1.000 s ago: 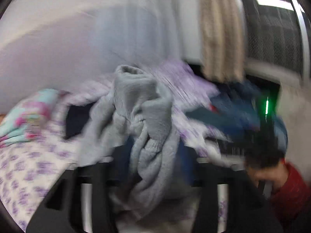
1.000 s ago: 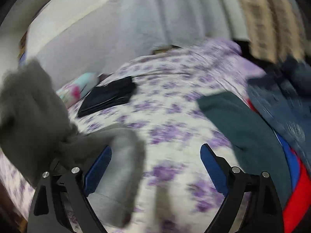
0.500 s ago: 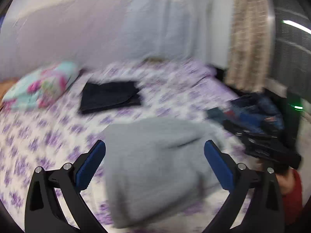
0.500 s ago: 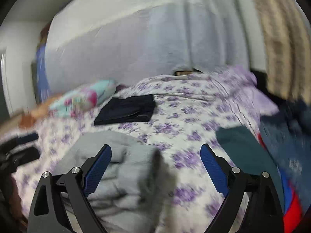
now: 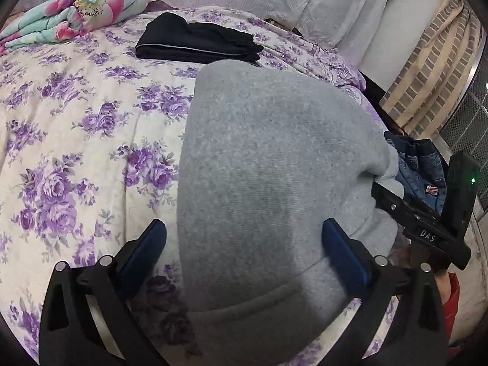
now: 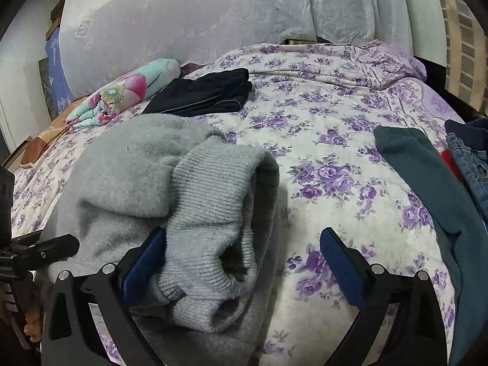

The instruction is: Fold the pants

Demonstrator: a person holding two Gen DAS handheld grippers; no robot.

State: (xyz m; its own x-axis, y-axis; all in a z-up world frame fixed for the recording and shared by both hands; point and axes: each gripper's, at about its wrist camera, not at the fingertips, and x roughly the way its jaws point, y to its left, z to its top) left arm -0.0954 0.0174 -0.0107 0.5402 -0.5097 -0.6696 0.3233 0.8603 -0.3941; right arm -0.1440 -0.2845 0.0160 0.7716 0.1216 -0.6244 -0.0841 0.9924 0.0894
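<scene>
Two grippers hang over the bed (image 6: 335, 128), both with jaws spread as wide as they go and gripping nothing. The left gripper (image 5: 244, 256) straddles the grey pants (image 5: 274, 167), which lie in a heap on the floral sheet at the bed's near edge; its blue pads stand clear of the fleece on either side. The right gripper (image 6: 244, 259) has just been opening further: a ribbed cuff of the pants (image 6: 213, 213) bulges up between its jaws, lying against the left pad, not pinched. Toward the bed's far edge lies a folded black garment (image 5: 195, 44), with a flowered quilt (image 5: 76, 12) at the far left corner. Along the right edge lie a teal garment (image 6: 427, 183) and jeans (image 5: 421, 167).
</scene>
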